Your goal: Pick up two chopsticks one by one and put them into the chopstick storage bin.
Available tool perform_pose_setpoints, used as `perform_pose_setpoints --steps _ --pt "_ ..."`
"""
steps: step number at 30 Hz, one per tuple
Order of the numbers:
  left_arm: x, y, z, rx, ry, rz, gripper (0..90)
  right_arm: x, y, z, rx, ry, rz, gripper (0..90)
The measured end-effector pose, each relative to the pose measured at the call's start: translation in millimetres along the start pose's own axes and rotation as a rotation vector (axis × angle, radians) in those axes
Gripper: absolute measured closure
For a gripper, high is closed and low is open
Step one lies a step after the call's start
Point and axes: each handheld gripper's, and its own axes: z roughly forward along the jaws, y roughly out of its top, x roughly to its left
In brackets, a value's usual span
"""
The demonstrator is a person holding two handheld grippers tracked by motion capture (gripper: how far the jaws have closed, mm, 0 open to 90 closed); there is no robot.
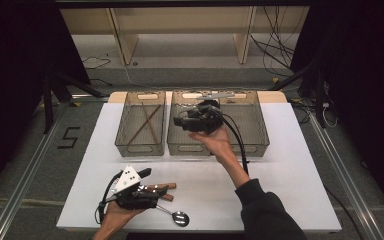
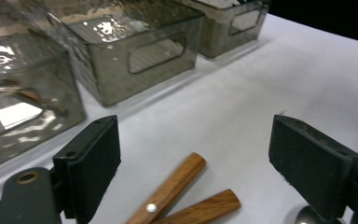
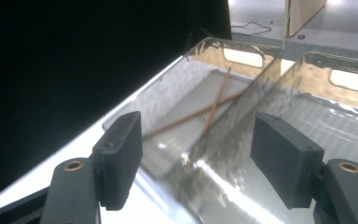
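Observation:
My left gripper (image 1: pixel 152 186) (image 2: pixel 196 140) rests low at the table's front left, jaws open with nothing between them. Just beyond its jaws lie two wooden handles (image 1: pixel 166 187) (image 2: pixel 172 186), and a metal spoon (image 1: pixel 179 217) lies at its right. My right gripper (image 1: pixel 180 121) (image 3: pixel 198 140) hangs over the left part of the wide clear bin (image 1: pixel 260 135) (image 3: pixel 335 116), open and empty, pointing toward the narrow clear bin (image 1: pixel 140 145) (image 3: pixel 214 41). Two brown chopsticks (image 1: pixel 147 121) (image 3: pixel 216 102) lie crossed in the narrow bin.
Both bins stand side by side at the back of the white table (image 1: pixel 280 170). Grey metal pieces (image 1: pixel 217 95) lie at the wide bin's far end. A cable (image 1: pixel 237 140) trails from the right gripper along the forearm. Black curtains flank the table.

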Motion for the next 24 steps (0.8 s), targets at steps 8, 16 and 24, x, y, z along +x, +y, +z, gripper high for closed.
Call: perform_pose_setpoints --steps 8,16,24 --pt "21.6 9.4 -14.7 0.003 0.03 -0.02 16.5 4.0 -34.4 -38.2 0.022 0.036 -0.069 33.4" --pt "32.2 28.6 -24.1 0.103 0.015 0.058 16.7 16.5 -69.3 -59.0 0.065 0.05 -0.144 30.8" --pt "30.1 37.6 -16.1 0.236 0.001 0.149 17.2 17.1 -100.2 -78.0 0.068 0.047 -0.162 29.5"
